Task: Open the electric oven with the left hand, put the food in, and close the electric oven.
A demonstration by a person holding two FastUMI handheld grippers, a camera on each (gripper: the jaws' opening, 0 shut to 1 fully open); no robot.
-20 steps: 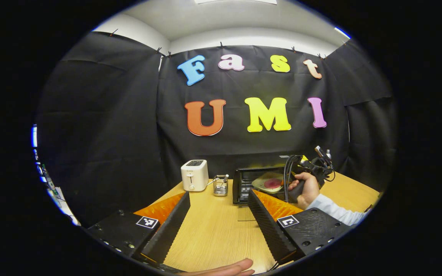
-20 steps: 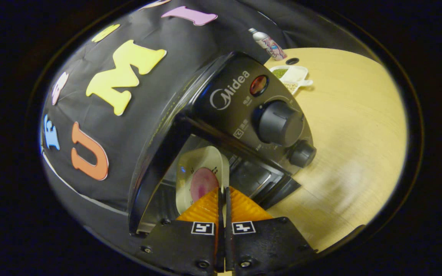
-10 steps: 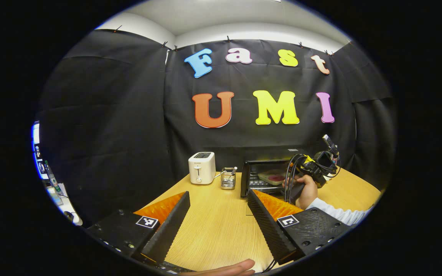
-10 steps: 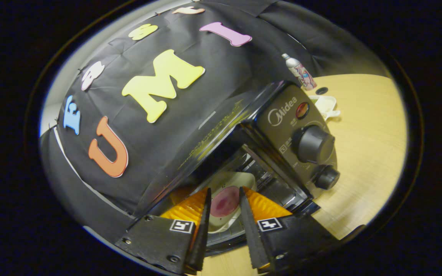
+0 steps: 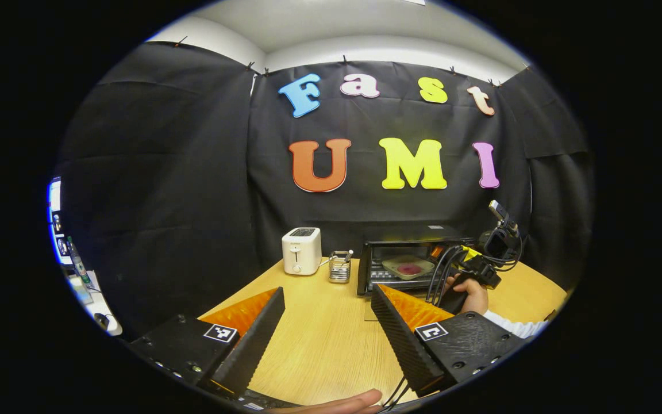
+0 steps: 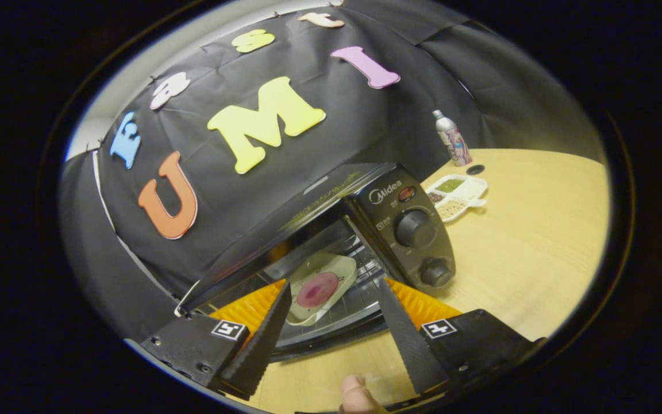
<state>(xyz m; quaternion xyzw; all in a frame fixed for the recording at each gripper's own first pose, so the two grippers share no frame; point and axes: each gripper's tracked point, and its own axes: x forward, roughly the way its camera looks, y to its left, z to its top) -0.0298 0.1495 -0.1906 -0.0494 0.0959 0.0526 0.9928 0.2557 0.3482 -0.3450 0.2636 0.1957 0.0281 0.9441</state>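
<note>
Inside the oven (image 6: 365, 230), on its wire rack, lies the plate (image 6: 322, 284) with a pink round of food (image 6: 318, 289) on it; the oven stands open at the back of the wooden table (image 6: 532, 241). Just outside the opening, the right gripper (image 6: 334, 322) has its fingers spread wide with nothing between them. From the left gripper view, the left gripper (image 5: 325, 313) is likewise wide apart and empty above the table, well short of the oven (image 5: 405, 259), with a hand (image 5: 469, 290) holding the other gripper near the oven's front. A toaster (image 5: 301, 259) and a small cup (image 5: 339, 267) stand left of the oven; a bottle (image 6: 451, 138) and a divided dish (image 6: 457, 192) sit beyond its knobs.
</note>
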